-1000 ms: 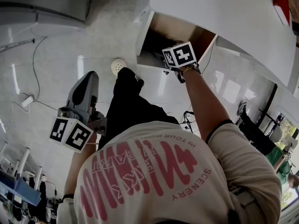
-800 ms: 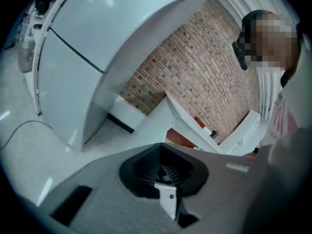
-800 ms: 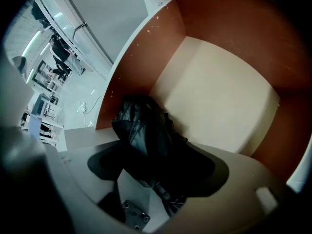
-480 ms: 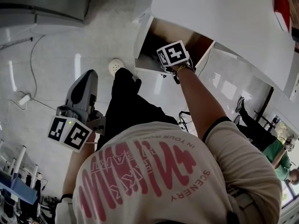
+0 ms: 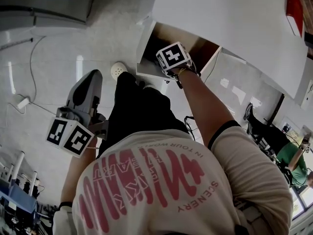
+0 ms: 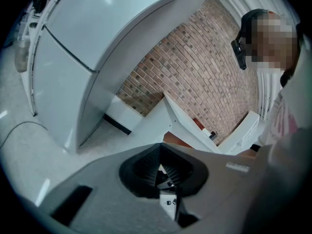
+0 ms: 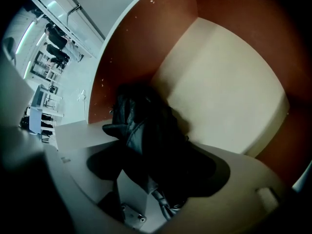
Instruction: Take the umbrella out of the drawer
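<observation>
**Right gripper clamping the umbrella inside the open drawer, lift not done yet**

The right gripper [image 7: 156,179] is reaching into the open drawer [image 5: 145,45]. Its jaws are closing on the black folded umbrella [image 7: 146,130], and dark fabric is filling the gap between them. The umbrella is still lying inside the drawer, against the brown side wall and over the pale bottom panel. The left gripper [image 6: 163,172] is hanging low at the person's left side, well apart from the drawer, with its jaws sitting together on nothing.

Risks, as a judgement:
- The grip seems to be landing on loose canopy fabric, not on the shaft. The fabric could slide or bunch, letting the umbrella sag or drop back in.
- The far end is pointing toward the drawer wall. A slanted pull could be catching it on the wall or the front edge.
- The white desk top [image 5: 220,13] is overhanging the drawer, so a straight upward lift could be knocking the marker cube [image 5: 172,57] or the umbrella against it.
- The left gripper is too far off to help if the hold slips.

Against the earlier head view frames, the right gripper's cube is sitting further toward the drawer's left side. The whole view is also shifting a little, so part of that is head motion. The left gripper is staying roughly where it was.
</observation>
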The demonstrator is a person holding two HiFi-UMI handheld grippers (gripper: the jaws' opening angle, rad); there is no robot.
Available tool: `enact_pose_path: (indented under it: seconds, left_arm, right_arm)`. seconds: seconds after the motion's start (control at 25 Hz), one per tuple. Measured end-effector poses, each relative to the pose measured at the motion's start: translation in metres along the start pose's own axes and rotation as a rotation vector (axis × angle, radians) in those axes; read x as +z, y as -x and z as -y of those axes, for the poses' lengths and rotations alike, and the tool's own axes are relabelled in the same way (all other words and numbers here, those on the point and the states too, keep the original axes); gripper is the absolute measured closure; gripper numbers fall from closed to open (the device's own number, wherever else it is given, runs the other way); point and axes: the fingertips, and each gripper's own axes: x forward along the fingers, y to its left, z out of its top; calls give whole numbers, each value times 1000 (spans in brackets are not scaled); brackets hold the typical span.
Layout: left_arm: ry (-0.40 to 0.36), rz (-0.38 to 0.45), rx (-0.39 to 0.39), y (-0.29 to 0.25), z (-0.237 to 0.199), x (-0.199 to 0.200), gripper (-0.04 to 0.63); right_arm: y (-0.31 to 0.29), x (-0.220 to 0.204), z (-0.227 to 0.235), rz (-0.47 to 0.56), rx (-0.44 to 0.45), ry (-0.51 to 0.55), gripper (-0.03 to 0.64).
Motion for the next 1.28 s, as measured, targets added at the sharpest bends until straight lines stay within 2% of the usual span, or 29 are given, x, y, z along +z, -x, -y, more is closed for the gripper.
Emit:
enact_pose_path:
  seconds: [0.2,0.44,0.68,0.88,1.28]
  left_arm:
    - [17,36,8,1,15,-7,591]
    - [83,122,74,21,23,-22,591]
    - [141,177,132,43,26,-46,591]
    - [170,200,153,55,25,-57,591]
    - [227,288,210,76,31,-67,591]
  right_arm:
    - [-4,-4,-1,-12,-3,19,235]
    - [-6,-4,1,-34,-4,28,235]
    - [-11,-4,2,-104,39,15,232]
    - [-12,-5,-3,-116,58,25,247]
    - [-8,-6,-6,-112,18,150,311]
